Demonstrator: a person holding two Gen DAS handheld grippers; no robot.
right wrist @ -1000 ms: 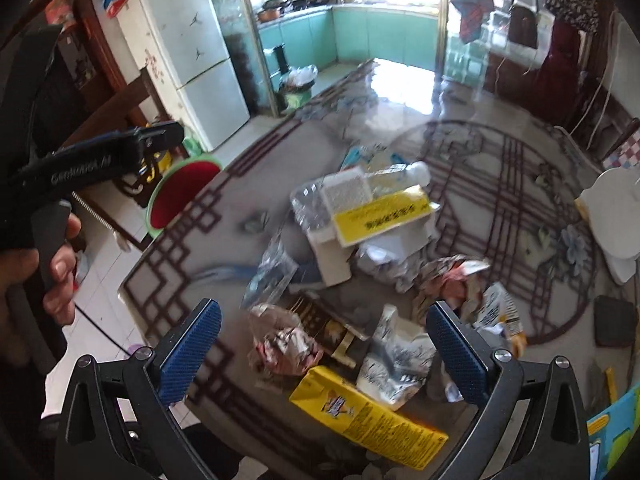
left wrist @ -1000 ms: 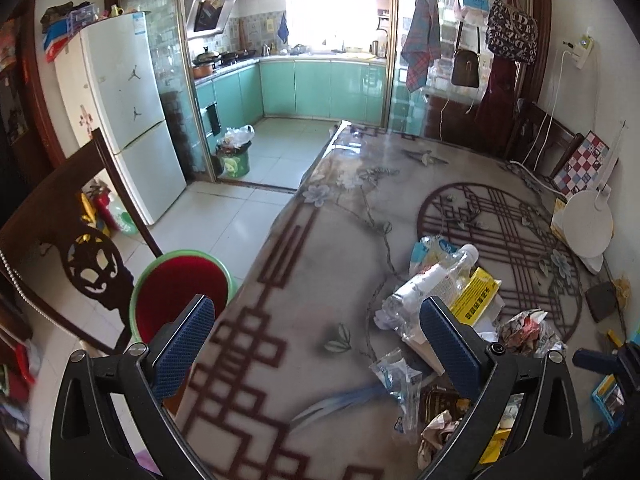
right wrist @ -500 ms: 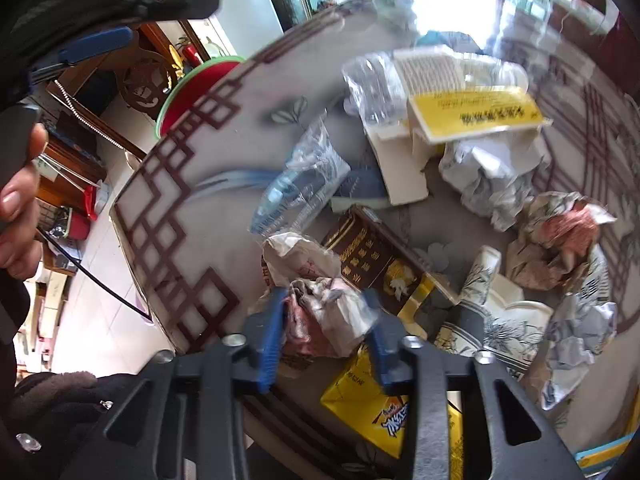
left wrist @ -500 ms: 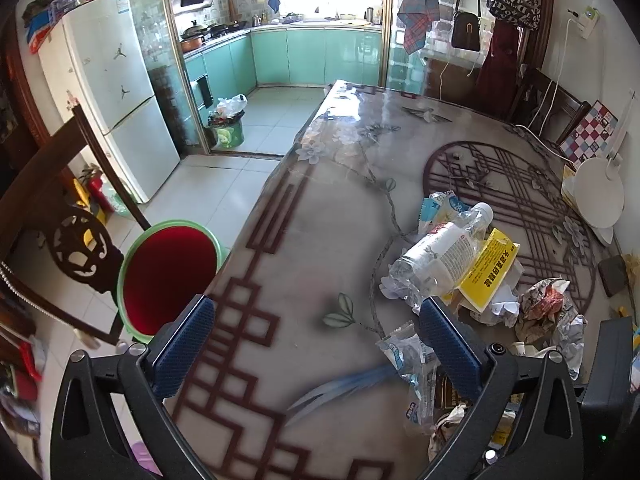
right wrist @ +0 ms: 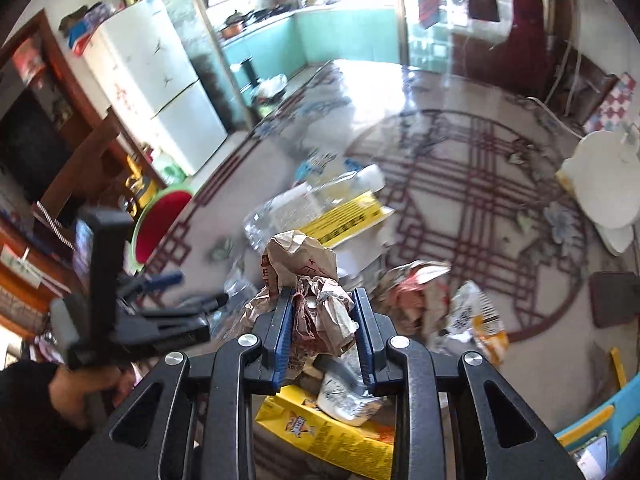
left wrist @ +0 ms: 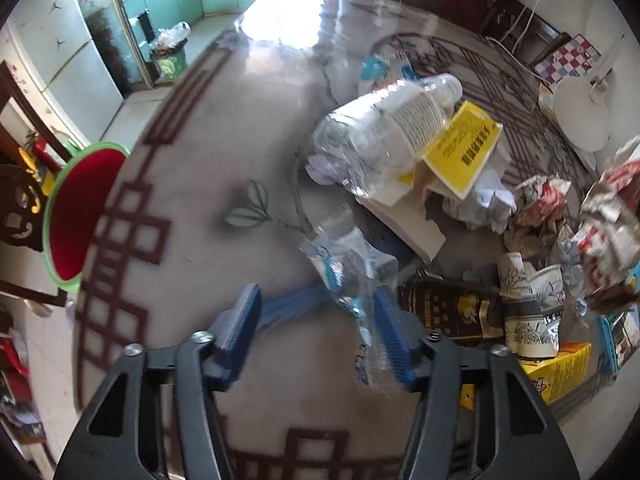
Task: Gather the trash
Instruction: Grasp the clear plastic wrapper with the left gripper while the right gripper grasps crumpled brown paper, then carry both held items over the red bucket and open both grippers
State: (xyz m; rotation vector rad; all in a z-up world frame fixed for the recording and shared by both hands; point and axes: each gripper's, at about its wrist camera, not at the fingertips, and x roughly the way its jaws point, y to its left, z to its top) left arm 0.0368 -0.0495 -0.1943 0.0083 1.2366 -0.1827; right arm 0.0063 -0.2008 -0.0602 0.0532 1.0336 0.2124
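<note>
Trash is piled on the table (left wrist: pixel 192 208), and the right gripper (right wrist: pixel 323 332) squeezes 1 paper wad (right wrist: pixel 320 300) while the left gripper (left wrist: pixel 316 336), fingers apart, should close gently around the crinkly plastic wrapper (left wrist: pixel 348 276).

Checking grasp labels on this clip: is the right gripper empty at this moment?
No, the right gripper is shut on a crumpled paper wrapper, which sits squeezed between its two blue pads above the table.
</note>
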